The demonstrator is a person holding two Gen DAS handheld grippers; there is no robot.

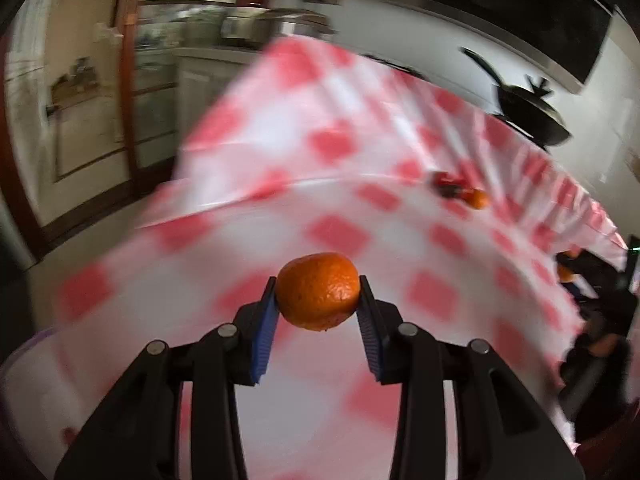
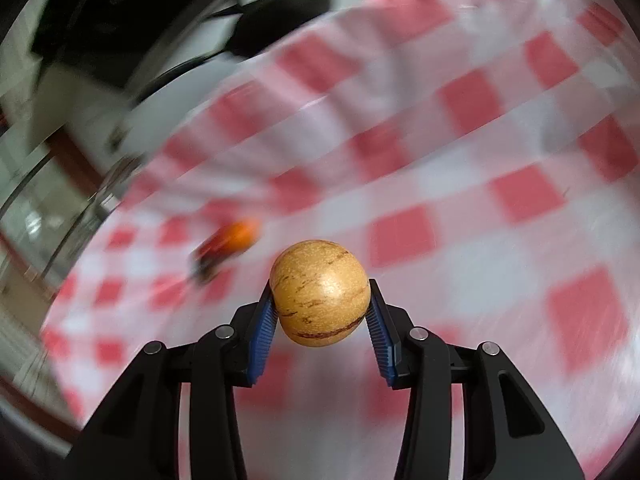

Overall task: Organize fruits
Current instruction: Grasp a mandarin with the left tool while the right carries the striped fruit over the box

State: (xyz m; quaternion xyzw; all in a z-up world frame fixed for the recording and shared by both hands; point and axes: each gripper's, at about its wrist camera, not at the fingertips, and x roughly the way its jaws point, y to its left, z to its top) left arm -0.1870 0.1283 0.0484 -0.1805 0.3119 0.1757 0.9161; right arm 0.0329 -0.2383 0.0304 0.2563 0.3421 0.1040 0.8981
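My left gripper [image 1: 318,290] is shut on an orange mandarin [image 1: 318,291] and holds it above the red-and-white checked tablecloth [image 1: 280,152]. My right gripper [image 2: 320,294] is shut on a round yellow fruit with brown streaks [image 2: 319,293], also held above the cloth [image 2: 460,208]. Farther off on the cloth lie a second orange fruit [image 1: 477,199] beside a dark red fruit [image 1: 448,184]; the same pair shows blurred in the right wrist view [image 2: 228,246]. Both views are motion-blurred.
The right gripper, dark, shows at the right edge of the left wrist view [image 1: 600,312]. A black pan [image 1: 532,116] sits beyond the table's far edge. Cabinets and a metal pot [image 1: 256,28] stand at the back left. The table edge drops off at left.
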